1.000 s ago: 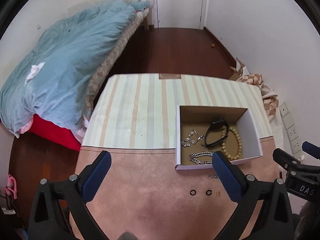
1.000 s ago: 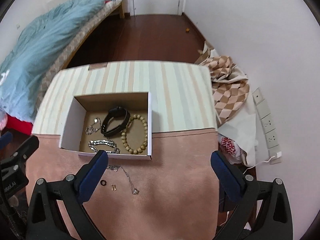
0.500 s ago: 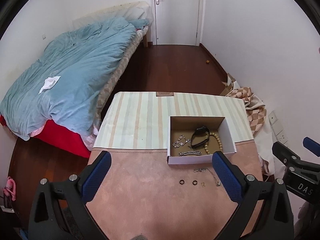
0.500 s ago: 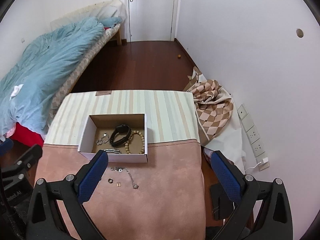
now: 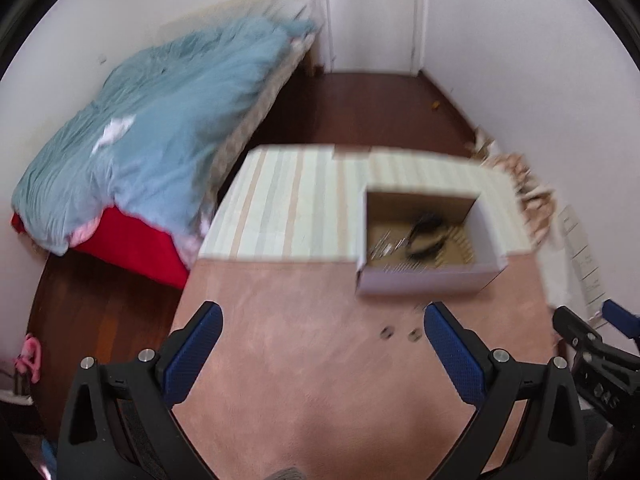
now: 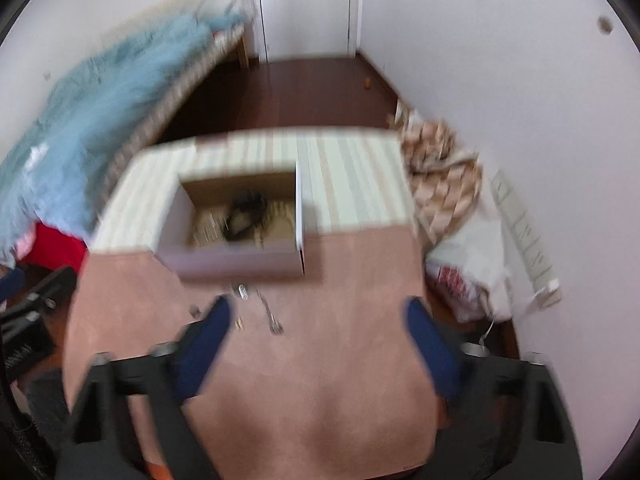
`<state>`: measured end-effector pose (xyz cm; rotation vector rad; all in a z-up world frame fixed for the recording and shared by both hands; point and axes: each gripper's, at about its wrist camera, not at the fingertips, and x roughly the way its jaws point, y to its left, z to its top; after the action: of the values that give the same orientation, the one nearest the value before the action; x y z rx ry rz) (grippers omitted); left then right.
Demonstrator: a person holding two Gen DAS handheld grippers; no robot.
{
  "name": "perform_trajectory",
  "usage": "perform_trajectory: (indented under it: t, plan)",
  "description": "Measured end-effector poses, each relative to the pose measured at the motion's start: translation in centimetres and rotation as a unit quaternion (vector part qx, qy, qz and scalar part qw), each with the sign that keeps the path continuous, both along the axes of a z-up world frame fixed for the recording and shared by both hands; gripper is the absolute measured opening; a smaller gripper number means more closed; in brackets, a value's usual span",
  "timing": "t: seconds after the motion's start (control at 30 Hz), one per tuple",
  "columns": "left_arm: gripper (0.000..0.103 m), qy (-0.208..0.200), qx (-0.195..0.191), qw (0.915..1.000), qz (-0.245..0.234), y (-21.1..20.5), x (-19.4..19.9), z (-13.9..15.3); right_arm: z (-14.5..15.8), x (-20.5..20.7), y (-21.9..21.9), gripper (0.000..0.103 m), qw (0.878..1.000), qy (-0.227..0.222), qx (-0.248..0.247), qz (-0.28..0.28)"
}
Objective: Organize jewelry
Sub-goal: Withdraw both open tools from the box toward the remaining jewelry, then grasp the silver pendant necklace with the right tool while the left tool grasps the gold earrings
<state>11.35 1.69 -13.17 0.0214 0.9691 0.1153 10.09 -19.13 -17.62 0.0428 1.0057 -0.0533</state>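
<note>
An open white cardboard box [image 5: 430, 278] [image 6: 240, 266] sits on the table and holds a black band [image 5: 426, 236] [image 6: 244, 216], a beaded bracelet and silver chains, all blurred. Two small dark rings [image 5: 398, 334] lie on the pink cloth in front of the box. A thin silver necklace [image 6: 268, 312] and small earrings [image 6: 239, 323] lie there too. My left gripper [image 5: 322, 344] is open and empty above the pink cloth. My right gripper [image 6: 318, 336] is open and empty, right of the necklace.
The table has a pink cloth [image 5: 320, 360] near me and a striped cloth [image 5: 288, 196] beyond. A bed with a blue duvet [image 5: 152, 120] stands on the left. Checked fabric and bags [image 6: 448, 184] lie on the floor at the right, by the wall.
Both views have moved back down and closer to the table after rising; the box looks larger again. Both frames are motion-blurred. Both grippers stay open and empty.
</note>
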Motion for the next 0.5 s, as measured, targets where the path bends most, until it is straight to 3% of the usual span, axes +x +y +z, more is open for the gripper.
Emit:
perform_trajectory:
  t: [0.1, 0.23, 0.33, 0.5]
  plan:
    - [0.103, 0.034, 0.021, 0.9988, 0.029, 0.8, -0.1, -4.6, -6.2, 0.9, -0.1, 0.067, 0.999, 0.039, 0.016, 0.01]
    - [0.103, 0.081, 0.026, 0.9954, 0.044, 1.8, 0.0, -9.0, -11.3, 1.6, 0.4, 0.062, 0.997, 0.055, 0.036, 0.025]
    - [0.103, 0.102, 0.03, 0.9932, 0.048, 2.1, 0.3, -10.9, -13.3, 1.8, 1.1, 0.061, 0.998, 0.048, 0.041, 0.029]
    - [0.103, 0.113, 0.029, 0.9919, 0.05, 2.2, 0.7, -12.1, -14.1, 2.0, 2.8, 0.061, 0.999, 0.007, 0.001, 0.048]
